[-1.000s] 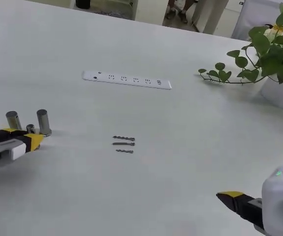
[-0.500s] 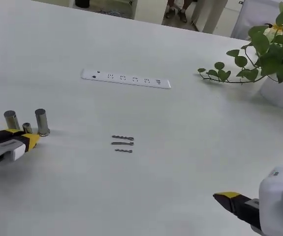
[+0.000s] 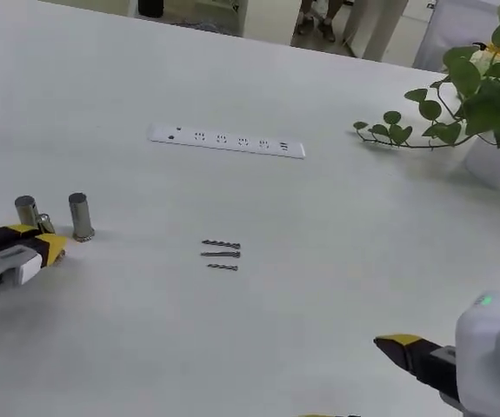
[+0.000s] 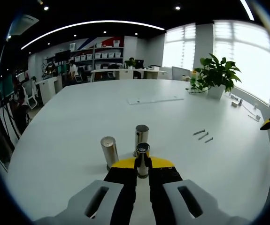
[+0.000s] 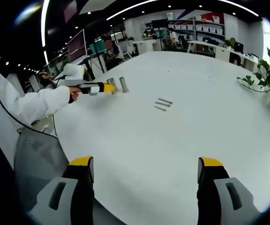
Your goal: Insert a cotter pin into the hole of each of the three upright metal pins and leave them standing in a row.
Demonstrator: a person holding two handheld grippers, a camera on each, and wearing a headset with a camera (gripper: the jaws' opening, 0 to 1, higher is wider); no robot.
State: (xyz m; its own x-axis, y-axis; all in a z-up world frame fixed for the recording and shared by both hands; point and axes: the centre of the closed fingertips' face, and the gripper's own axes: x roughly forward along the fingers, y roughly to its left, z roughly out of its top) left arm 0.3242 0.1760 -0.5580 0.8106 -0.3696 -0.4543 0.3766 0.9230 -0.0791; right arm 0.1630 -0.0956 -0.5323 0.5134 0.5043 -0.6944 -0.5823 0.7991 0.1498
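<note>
**A:** How many metal pins are on the table (image 3: 319, 295)?

**B:** Three, all upright at the near left. There is a left tall pin (image 4: 109, 149), a right tall pin (image 4: 141, 136) and one short pin (image 4: 142, 158) just in front of those two.

**A:** And the left gripper (image 4: 142, 165)?

**B:** Its two jaws are closed against the short pin, one on each side, gripping it where it stands.

**A:** Cotter pins?

**B:** There are three cotter pins (image 3: 221, 254). They lie loose, side by side, mid-table, well to the right of the metal pins.

**A:** The right gripper (image 5: 146, 171)?

**B:** It hangs over the near right of the table with its jaws spread wide and nothing between them.

**A:** Anything else?

**B:** One power strip (image 3: 226, 142) lies farther back, and one potted plant (image 3: 480, 95) stands at the far right.
</note>
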